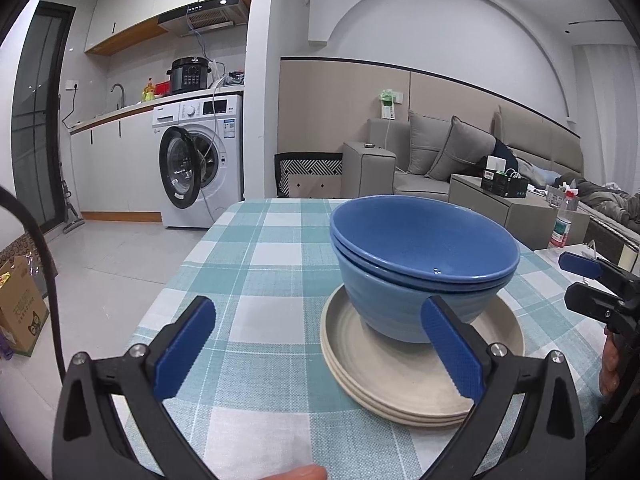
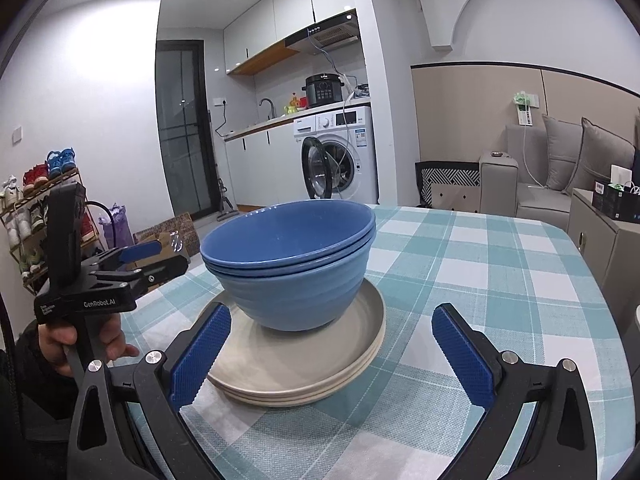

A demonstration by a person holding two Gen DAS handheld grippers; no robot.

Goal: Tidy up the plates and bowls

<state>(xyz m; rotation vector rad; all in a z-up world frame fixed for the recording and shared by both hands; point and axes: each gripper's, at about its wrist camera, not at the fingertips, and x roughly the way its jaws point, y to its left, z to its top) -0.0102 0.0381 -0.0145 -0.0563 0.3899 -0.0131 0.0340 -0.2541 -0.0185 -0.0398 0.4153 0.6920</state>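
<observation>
A stack of blue bowls [image 1: 420, 264] [image 2: 292, 264] sits nested on a stack of beige plates [image 1: 400, 384] [image 2: 304, 368] on the table. My left gripper [image 1: 320, 344] is open and empty, just in front and left of the stack; its right finger overlaps the plates' front. It shows from the side in the right wrist view [image 2: 156, 258]. My right gripper [image 2: 332, 352] is open and empty, in front of the stack, its left finger over the plates' rim. It shows at the right edge of the left wrist view [image 1: 580, 280].
The table has a teal and white checked cloth [image 1: 256, 256] [image 2: 480, 264]. Beyond it stand a washing machine [image 1: 204, 160] with its door open, a grey sofa [image 1: 440, 156], a side table with a bottle [image 1: 562, 224] and a shoe rack [image 2: 36, 208].
</observation>
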